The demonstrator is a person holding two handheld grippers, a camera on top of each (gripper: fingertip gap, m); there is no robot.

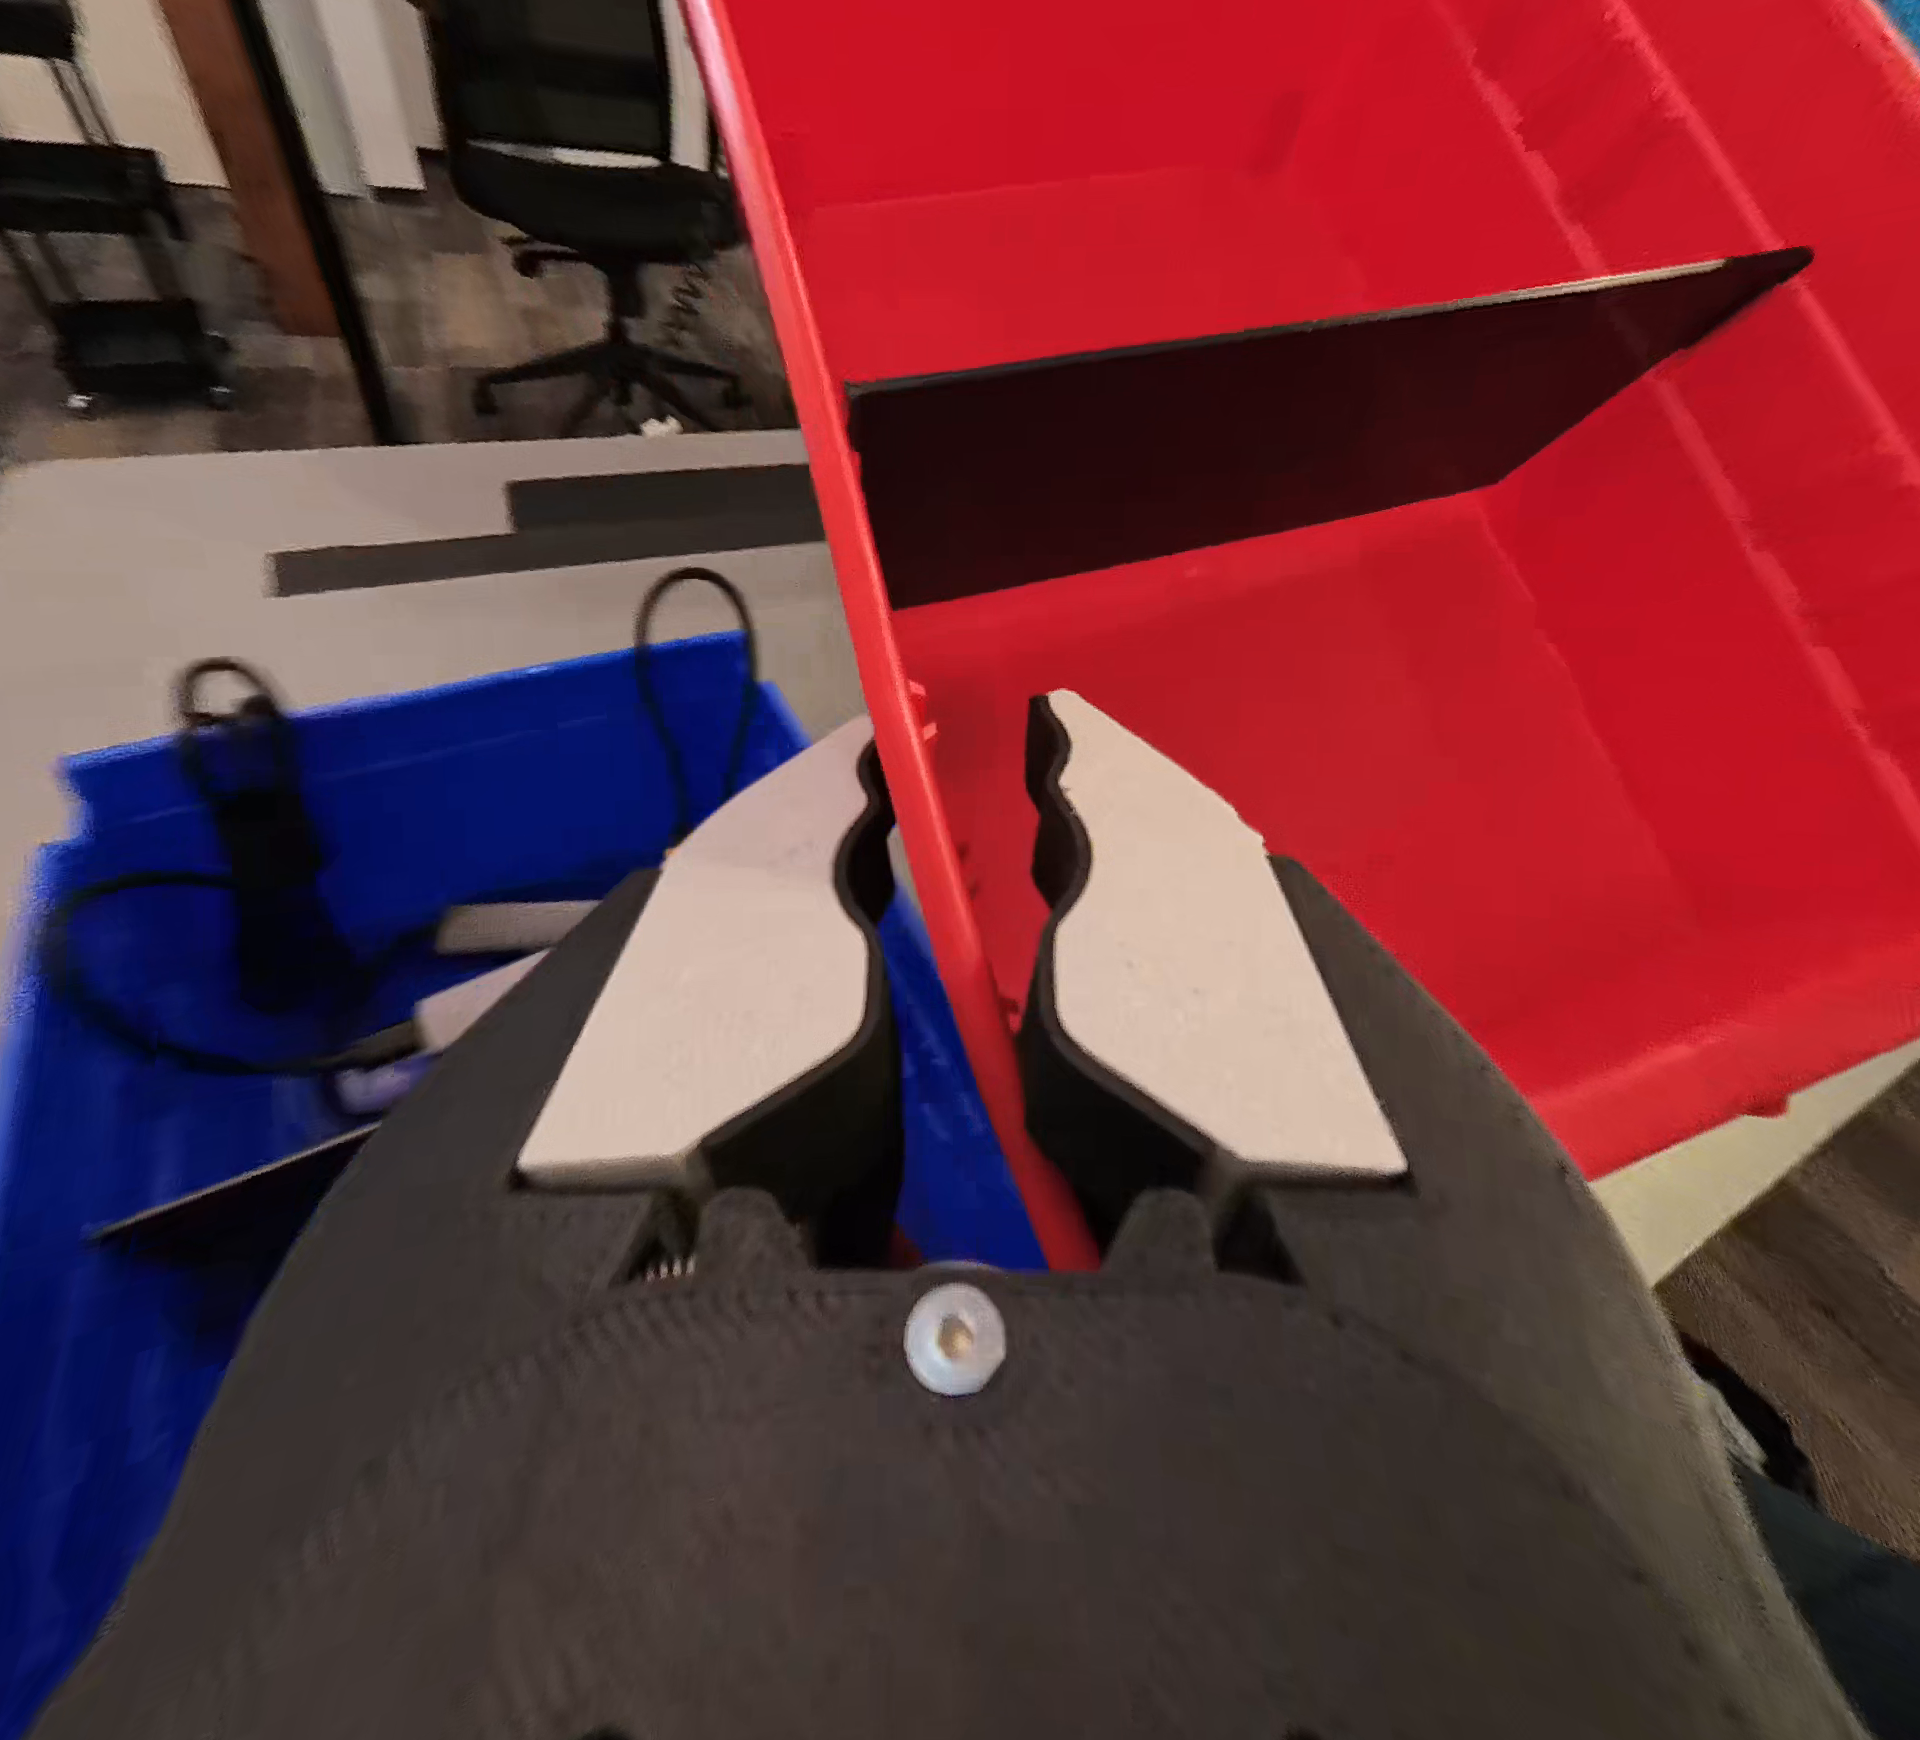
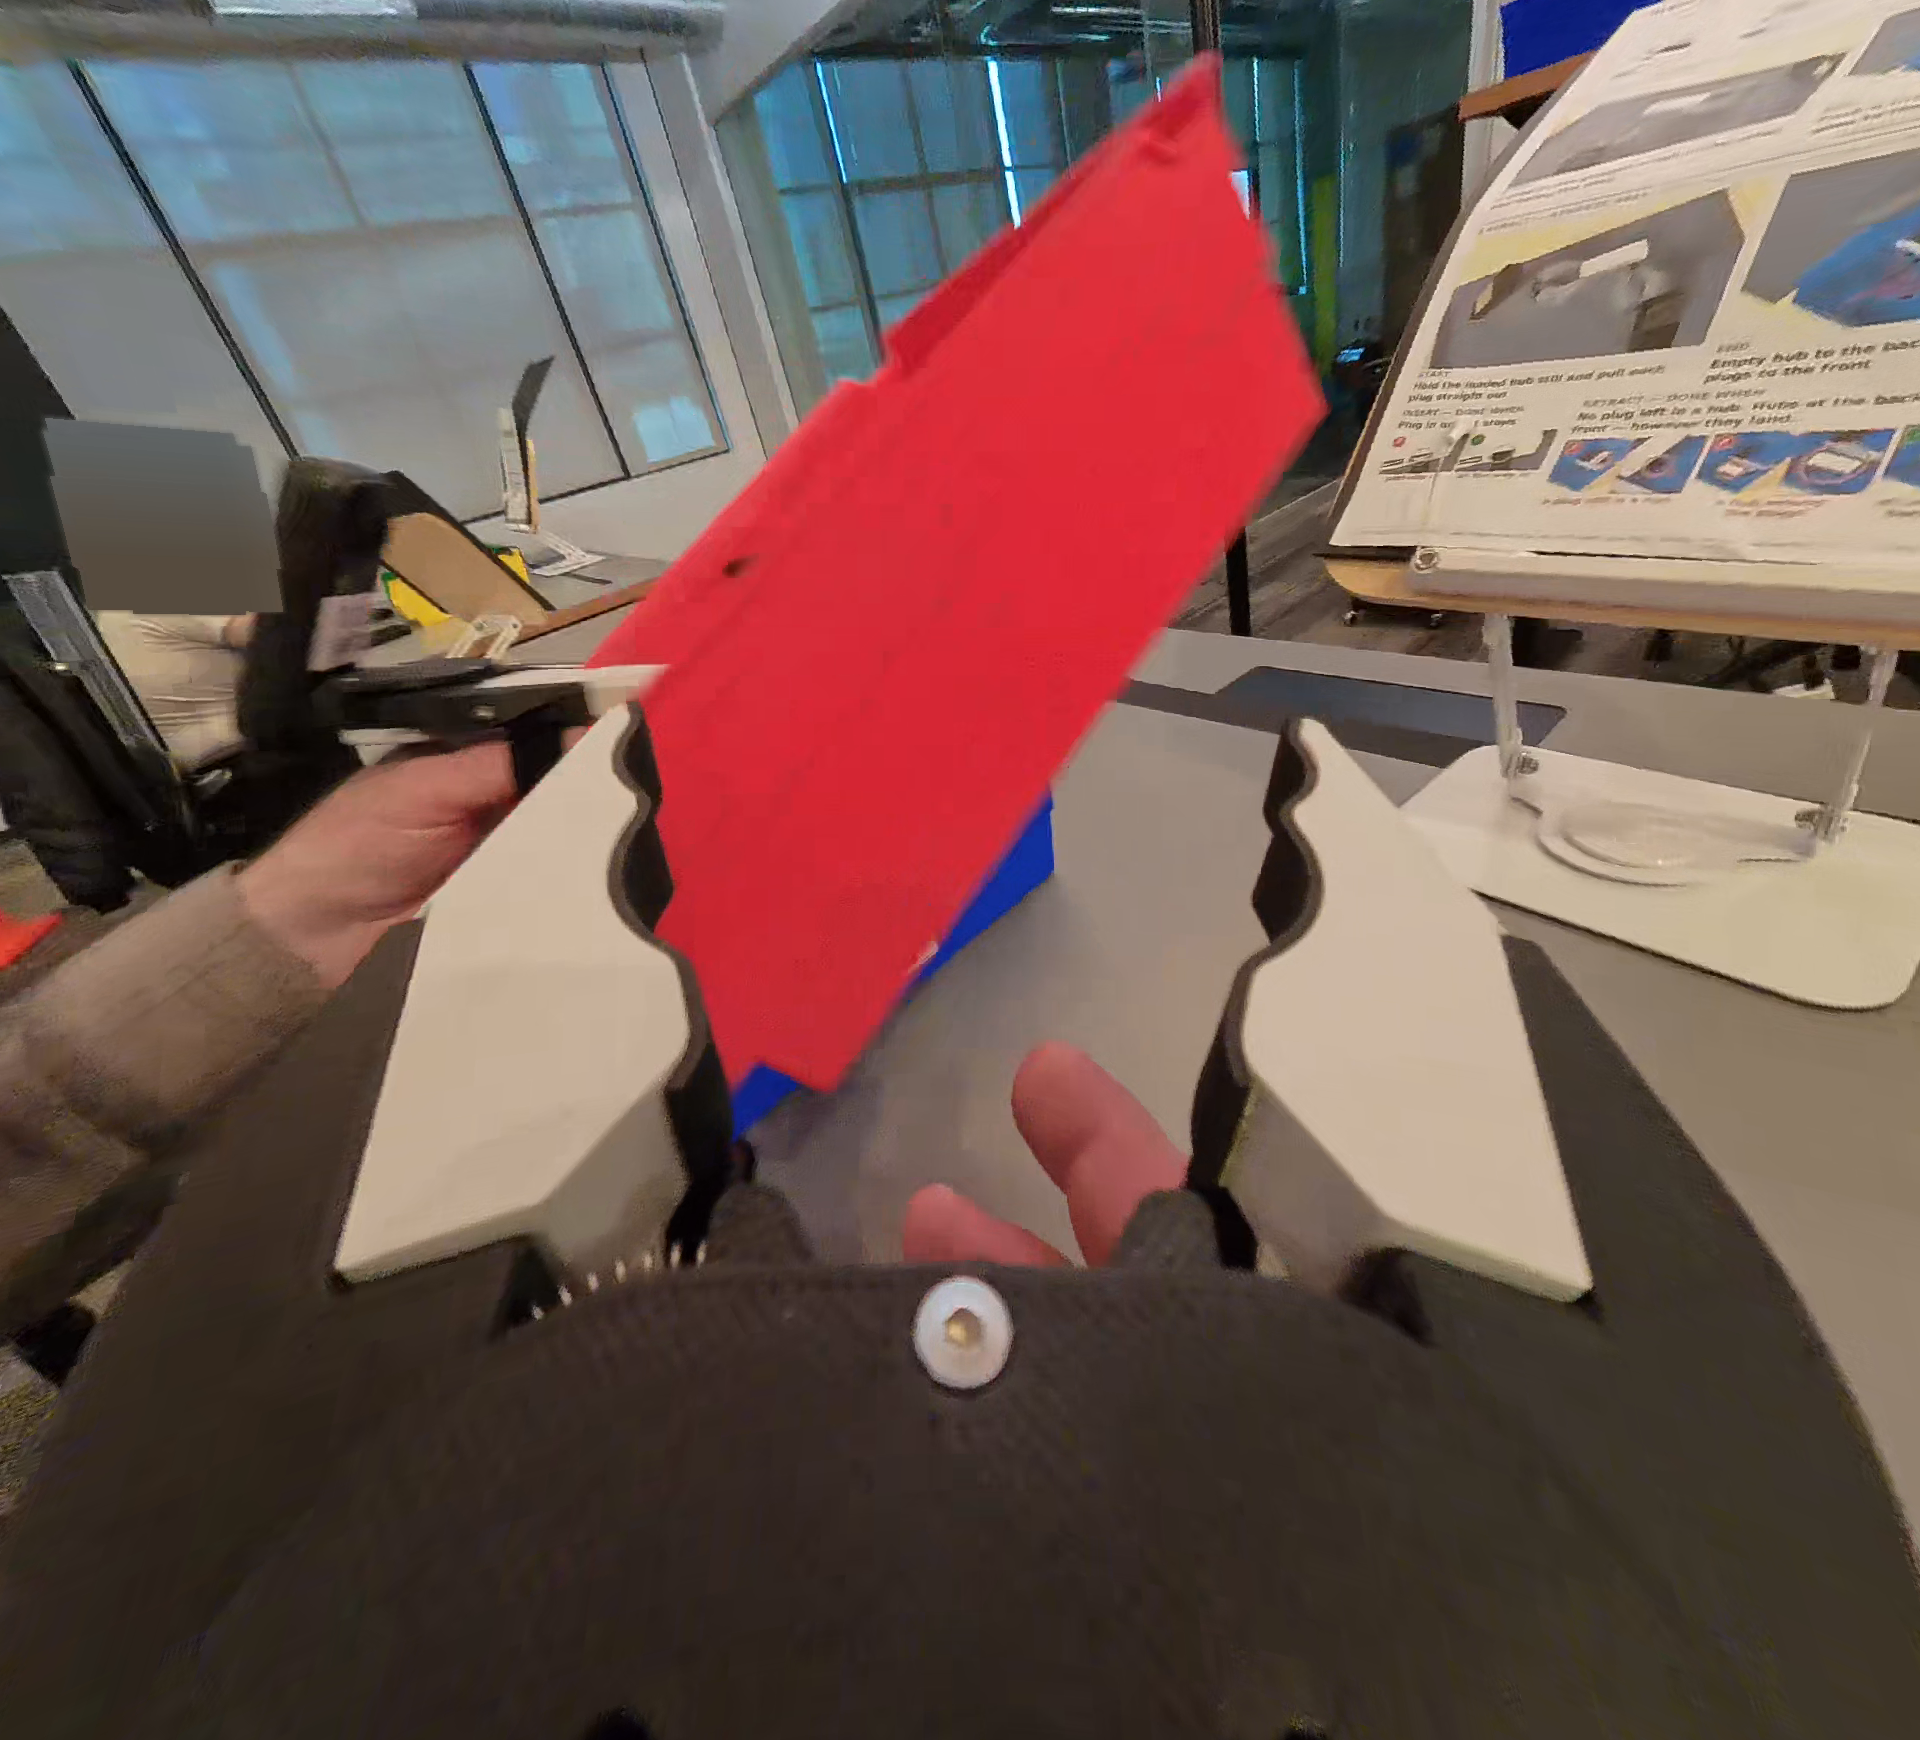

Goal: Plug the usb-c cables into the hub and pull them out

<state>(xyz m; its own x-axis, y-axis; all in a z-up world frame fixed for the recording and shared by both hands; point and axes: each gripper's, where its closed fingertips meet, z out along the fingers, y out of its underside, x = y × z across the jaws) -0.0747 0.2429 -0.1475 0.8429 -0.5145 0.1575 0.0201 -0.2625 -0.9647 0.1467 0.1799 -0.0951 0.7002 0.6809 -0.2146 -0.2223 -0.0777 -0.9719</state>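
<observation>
My left gripper [image 1: 956, 724] is shut on the side wall of a red bin [image 1: 1299, 132] and holds it tilted in the air. The red bin has a black divider [image 1: 1247, 443] and looks empty. Below it a blue bin [image 1: 468, 807] holds black cables [image 1: 249, 817] and grey hubs [image 1: 509, 927]. In the right wrist view the red bin [image 2: 935, 547] hangs over the blue bin [image 2: 997, 901], held by the left gripper [image 2: 613, 682] in a hand [image 2: 384, 817]. My right gripper [image 2: 966, 729] is open and empty, just in front of the red bin's underside.
The bins are over a grey table [image 2: 1351, 1119]. A stand with a printed instruction sheet [image 2: 1662, 288] is at the right. A black office chair [image 1: 582, 132] stands beyond the table. A seated person is at the far left. There is about 25 centimeters between the tips of the two grippers.
</observation>
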